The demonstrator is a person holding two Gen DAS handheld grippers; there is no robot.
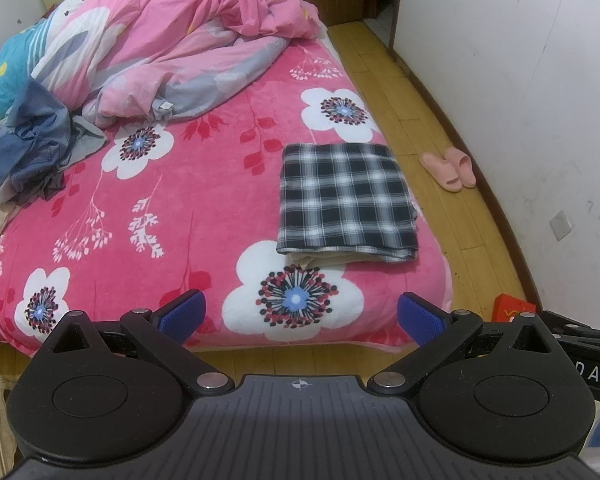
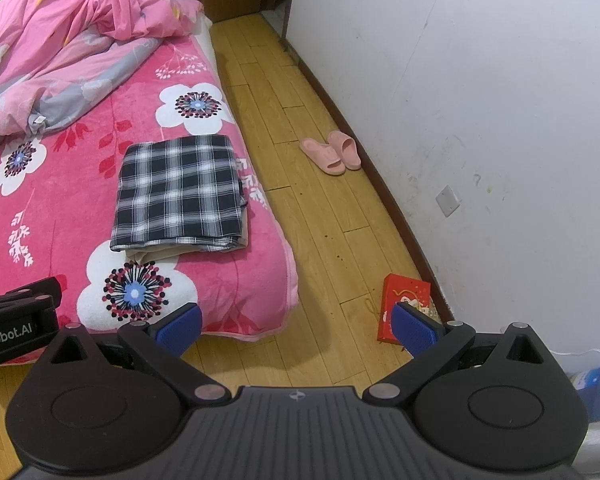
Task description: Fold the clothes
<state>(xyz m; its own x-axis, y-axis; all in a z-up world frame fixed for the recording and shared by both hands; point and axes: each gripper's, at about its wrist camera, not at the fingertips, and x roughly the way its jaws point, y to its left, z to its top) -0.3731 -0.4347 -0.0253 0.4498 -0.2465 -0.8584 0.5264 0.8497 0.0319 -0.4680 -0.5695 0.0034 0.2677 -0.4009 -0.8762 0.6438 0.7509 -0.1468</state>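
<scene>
We hold both claws back at the foot of the bed (image 1: 148, 216), neither touching cloth. The left claw (image 1: 300, 316) has its blue pads wide apart w/ nothing between them; the right claw (image 2: 296, 322) is likewise spread and empty, hanging over the wood floor (image 2: 324, 248) rather than over the bed.

The plaid shirt (image 1: 346, 200) lies folded flat near the bed's right edge, on top of what looks like a cream piece (image 1: 324, 259), though we can't tell if that's a separate garment or a lining. So one item seems done. The remaining work is prob. the denim heap (image 1: 32, 140) at the far left, beside the rumpled pink duvet (image 1: 188, 32).

Risks from here:
- The plaid stack sits just beside the bed edge. A reach across, or a tug on the blanket, could slide it onto the floor.
- The heap is tangled w/ grey cloth. A pinch there may lift two pieces at once.
- It rests close to the duvet, so a deep grab could snag bedding too.
- The right claw starts off the bed, near the red box (image 2: 406, 304), so it has the longer sweep past the stack.
</scene>
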